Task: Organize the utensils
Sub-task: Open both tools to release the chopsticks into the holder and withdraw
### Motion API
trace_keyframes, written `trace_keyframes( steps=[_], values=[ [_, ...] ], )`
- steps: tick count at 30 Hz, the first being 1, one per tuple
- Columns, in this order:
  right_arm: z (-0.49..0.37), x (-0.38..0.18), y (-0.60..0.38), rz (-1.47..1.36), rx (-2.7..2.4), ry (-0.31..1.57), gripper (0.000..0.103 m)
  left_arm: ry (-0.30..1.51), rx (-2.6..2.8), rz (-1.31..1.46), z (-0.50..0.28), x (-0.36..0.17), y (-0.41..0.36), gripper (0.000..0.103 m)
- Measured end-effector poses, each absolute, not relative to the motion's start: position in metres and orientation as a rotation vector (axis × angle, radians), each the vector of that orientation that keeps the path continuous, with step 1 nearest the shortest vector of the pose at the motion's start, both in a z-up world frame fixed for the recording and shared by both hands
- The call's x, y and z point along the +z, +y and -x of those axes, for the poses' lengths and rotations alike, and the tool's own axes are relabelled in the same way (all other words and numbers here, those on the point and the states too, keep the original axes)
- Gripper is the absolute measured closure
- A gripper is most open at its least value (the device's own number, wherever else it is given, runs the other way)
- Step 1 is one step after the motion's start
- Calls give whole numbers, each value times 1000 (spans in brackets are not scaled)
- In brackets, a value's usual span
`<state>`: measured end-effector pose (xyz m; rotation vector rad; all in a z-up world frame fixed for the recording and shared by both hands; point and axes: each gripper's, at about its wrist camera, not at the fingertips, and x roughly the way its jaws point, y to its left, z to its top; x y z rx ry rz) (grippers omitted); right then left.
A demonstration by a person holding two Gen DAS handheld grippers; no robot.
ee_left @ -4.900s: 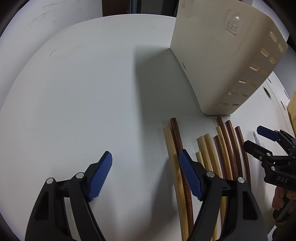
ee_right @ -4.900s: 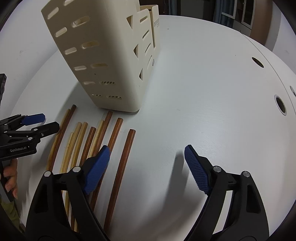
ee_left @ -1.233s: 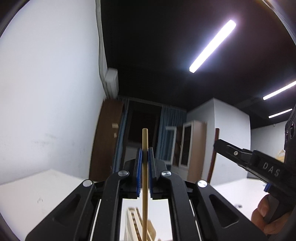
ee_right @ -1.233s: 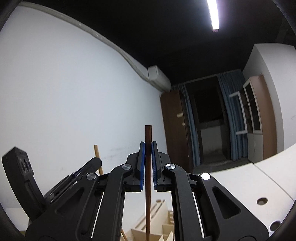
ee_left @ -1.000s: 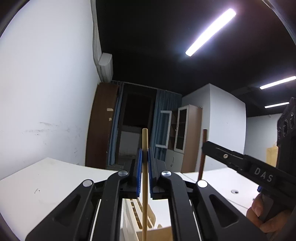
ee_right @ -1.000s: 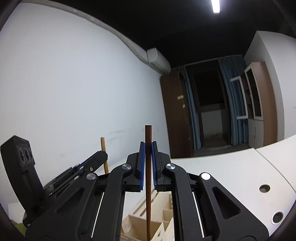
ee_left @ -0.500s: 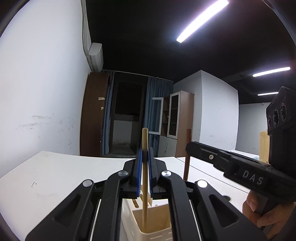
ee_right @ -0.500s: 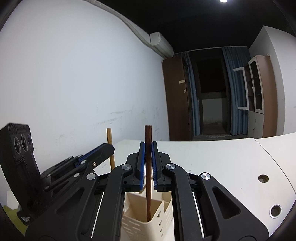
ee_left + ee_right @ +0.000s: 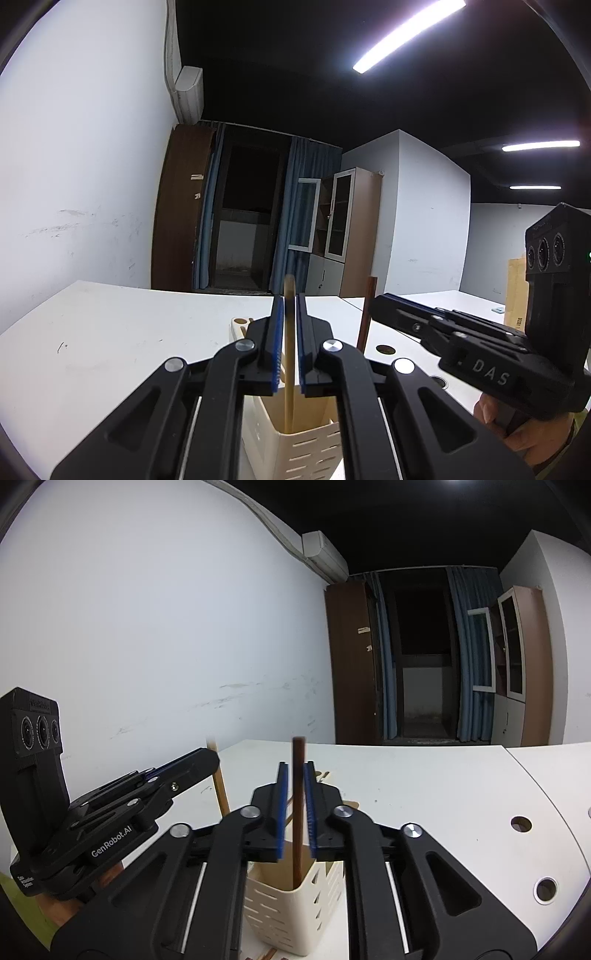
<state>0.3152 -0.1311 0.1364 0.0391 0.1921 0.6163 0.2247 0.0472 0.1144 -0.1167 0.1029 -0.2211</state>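
Now you're releasing: left gripper (image 9: 289, 347) and right gripper (image 9: 295, 808) stand slightly parted around the light chopstick (image 9: 289, 354) and dark chopstick (image 9: 297, 812), both tips inside the holder (image 9: 291, 915); next, lift clear

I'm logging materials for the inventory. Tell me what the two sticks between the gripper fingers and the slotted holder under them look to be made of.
Light chopstick in the left gripper: pale tan and matte, probably bamboo or light wood.
Dark chopstick in the right gripper: reddish brown, likely stained or hardwood; motion blur hides any grain.
Holder: cream, smooth, with moulded slots and rounded corners, most likely plastic.
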Motion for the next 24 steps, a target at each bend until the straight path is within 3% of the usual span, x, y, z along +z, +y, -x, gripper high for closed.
trace_keyframes(
  steps=[2, 3, 9, 11, 24],
  values=[
    [-313, 137, -135, -45, 612, 193, 88, 105, -223, 129, -223, 114, 51, 79],
    [-312, 137, -136, -48, 608, 194, 86, 102, -225, 137, -222, 115, 53, 77],
    [-304, 133, -143, -52, 592, 201, 76, 109, -217, 149, -214, 116, 60, 75],
    [-299, 132, -145, -55, 573, 187, 76, 120, -217, 142, -212, 116, 60, 70],
    [-271, 130, -137, 9, 532, 234, 61, 225, -130, 70, -196, 112, 58, 62]
  ],
)
